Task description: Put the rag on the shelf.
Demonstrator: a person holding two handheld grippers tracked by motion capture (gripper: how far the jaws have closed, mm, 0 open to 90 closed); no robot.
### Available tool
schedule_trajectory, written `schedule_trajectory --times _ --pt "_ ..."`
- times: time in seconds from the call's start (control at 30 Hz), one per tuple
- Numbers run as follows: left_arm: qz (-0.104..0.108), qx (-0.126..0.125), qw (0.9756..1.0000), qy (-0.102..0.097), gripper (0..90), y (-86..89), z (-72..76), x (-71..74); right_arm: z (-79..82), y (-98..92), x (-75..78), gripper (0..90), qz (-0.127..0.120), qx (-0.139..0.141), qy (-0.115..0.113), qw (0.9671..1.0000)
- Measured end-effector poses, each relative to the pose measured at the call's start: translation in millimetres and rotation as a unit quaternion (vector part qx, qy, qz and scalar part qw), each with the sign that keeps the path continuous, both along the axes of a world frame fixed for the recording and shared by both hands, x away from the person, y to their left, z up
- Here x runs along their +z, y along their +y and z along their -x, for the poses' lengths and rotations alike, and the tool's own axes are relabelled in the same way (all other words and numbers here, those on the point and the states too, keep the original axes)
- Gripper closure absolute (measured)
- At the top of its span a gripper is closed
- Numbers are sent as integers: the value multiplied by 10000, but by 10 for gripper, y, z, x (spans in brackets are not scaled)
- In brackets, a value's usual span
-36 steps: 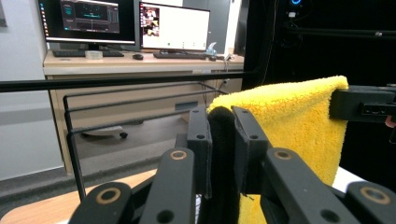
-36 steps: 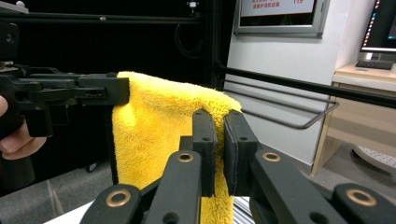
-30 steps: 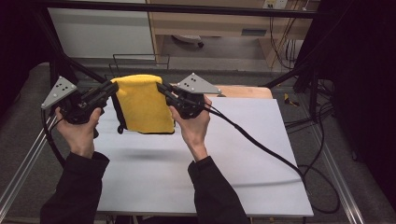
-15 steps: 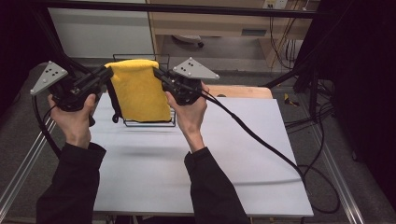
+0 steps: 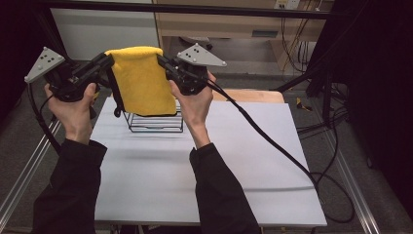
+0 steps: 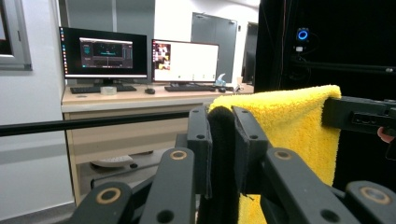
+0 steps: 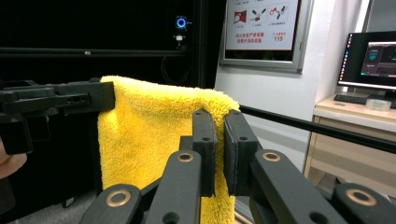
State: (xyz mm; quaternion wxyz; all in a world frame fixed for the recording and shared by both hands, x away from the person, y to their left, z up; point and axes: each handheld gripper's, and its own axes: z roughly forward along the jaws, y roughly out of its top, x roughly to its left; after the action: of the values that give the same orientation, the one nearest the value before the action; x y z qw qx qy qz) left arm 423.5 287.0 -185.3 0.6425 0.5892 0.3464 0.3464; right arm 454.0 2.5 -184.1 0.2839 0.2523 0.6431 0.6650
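A yellow towel (image 5: 143,80) with a black band along its left edge hangs in the air, stretched between both grippers. My left gripper (image 5: 106,62) is shut on its upper left corner; in the left gripper view the jaws (image 6: 220,116) pinch the black band, with the yellow towel (image 6: 289,130) to their right. My right gripper (image 5: 163,63) is shut on the upper right corner. In the right gripper view its jaws (image 7: 218,116) clamp the towel's (image 7: 149,140) top edge, and the left gripper (image 7: 70,100) holds the far corner.
A black wire rack (image 5: 156,123) stands on the white table (image 5: 219,170) just below the towel's lower edge. A wooden board (image 5: 253,95) lies at the table's far side. Cables trail off to the right. A desk with monitors (image 6: 140,56) stands beyond the table.
Both hands have risen together with the towel stretched between them. The towel's lower edge has come up, and the wire rack beneath it now shows.
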Motion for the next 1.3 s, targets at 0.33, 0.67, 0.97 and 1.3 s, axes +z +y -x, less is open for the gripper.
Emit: schedule_trajectory --times 0.33,0.67,0.97,1.3 --pt "161 15 9999 -53 785 54 -92 164 -65 84 216 847 24 -86 -134 9999" --pt "181 123 9997 -110 785 113 -201 354 -155 169 371 847 23 -104 -241 9997" --pt "245 132 9995 -160 785 110 -338 515 -274 189 524 847 -23 -148 -280 9995" --pt "379 195 9989 -184 785 105 -481 626 -409 210 636 847 -99 -187 -311 9993"
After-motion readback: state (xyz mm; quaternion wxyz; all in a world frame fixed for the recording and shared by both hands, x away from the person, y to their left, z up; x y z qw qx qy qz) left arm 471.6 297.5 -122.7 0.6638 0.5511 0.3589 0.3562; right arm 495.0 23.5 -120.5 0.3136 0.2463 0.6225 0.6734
